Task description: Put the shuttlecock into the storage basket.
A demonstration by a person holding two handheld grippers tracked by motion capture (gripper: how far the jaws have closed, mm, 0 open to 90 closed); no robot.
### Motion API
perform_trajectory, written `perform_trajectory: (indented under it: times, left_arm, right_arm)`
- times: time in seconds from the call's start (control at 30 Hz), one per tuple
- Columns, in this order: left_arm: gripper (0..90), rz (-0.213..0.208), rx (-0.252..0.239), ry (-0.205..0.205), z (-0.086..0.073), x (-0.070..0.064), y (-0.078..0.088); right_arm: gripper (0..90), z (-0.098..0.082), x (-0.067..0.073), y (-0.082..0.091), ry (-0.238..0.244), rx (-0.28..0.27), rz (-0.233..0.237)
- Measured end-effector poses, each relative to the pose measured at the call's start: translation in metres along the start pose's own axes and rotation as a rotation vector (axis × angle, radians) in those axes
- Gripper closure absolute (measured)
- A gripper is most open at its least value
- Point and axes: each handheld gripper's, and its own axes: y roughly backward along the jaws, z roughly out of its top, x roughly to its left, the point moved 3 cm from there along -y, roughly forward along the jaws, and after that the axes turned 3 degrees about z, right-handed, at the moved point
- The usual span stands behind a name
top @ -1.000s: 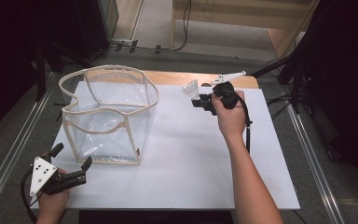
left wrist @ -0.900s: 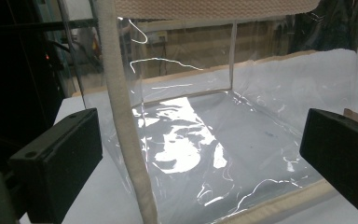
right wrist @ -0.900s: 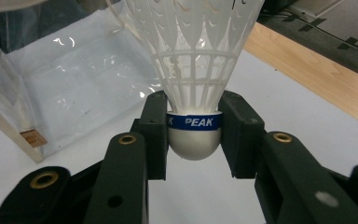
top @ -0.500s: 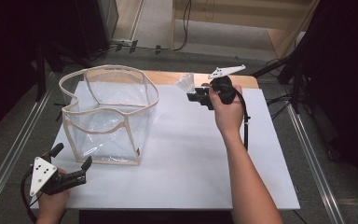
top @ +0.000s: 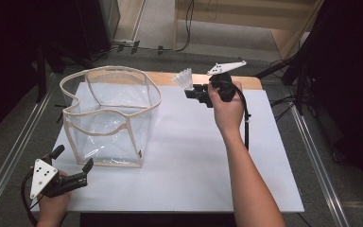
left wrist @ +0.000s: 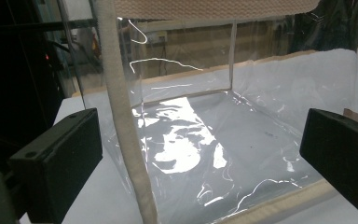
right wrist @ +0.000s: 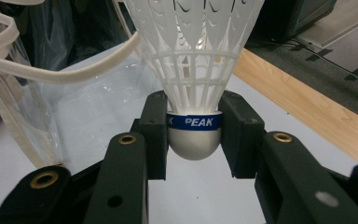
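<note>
The right gripper [top: 196, 92] is up in the upper middle of the high view, near the far edge of the white tabletop [top: 194, 161], and its jaws are clamped on the rounded cork base of a white plastic shuttlecock [top: 184, 78]. In the right gripper view the shuttlecock [right wrist: 194, 70] sits in the centre of the frame, skirt fanning upward, with a blue band reading "PEAK" just above the cork and one black pad pressed against each side of it. It is held off the tabletop, not resting on it. To the left of it in the high view stands a clear plastic bag [top: 111, 116] with cream fabric trim along its rim and edges, open at the top, occupying the left-centre of the frame; shuttlecock and bag are apart. The left gripper [top: 71, 161] lies in the lower left corner, held low by the near corner of the bag, and its jaws stand wide apart with nothing between them; in the left gripper view the bag [left wrist: 200, 140] is close in front.
</note>
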Motion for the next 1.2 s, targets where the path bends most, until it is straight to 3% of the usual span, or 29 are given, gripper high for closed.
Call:
perform_trajectory:
  times: [1.2]
  left_arm:
    - [0.0,-0.001,-0.003,0.002,0.0,0.0,0.0]
  right_arm:
    - [62.8,0.033,0.028,-0.012,0.061,-0.054,0.052]
